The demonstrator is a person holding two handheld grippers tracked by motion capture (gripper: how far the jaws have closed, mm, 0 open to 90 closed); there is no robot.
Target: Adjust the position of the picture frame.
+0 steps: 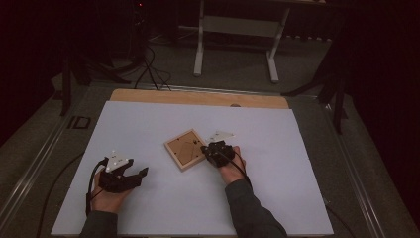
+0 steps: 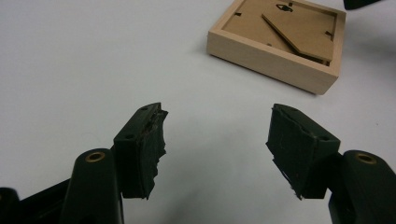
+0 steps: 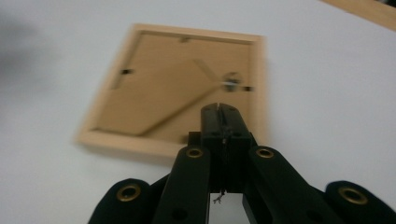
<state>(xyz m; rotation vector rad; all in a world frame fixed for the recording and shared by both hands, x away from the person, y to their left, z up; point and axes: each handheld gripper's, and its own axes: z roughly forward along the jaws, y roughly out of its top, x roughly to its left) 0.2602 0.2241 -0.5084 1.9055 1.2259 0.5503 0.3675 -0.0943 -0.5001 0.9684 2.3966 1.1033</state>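
A small wooden picture frame (image 1: 185, 148) lies back side up in the middle of the white table sheet, its brown backing board and stand leg showing. My right gripper (image 1: 207, 148) sits at the frame's right edge with its jaws pressed together and nothing between them; in the right gripper view the shut tips (image 3: 219, 108) hover over the near part of the frame (image 3: 168, 88). My left gripper (image 1: 141, 174) rests low at the front left, open and empty, well apart from the frame (image 2: 280, 39).
The white sheet (image 1: 148, 124) covers a wooden tabletop (image 1: 198, 97) whose far strip stays bare. Beyond the table stand a white desk frame (image 1: 237, 39) and loose cables (image 1: 151, 69) on the floor. Dark curtains close off both sides.
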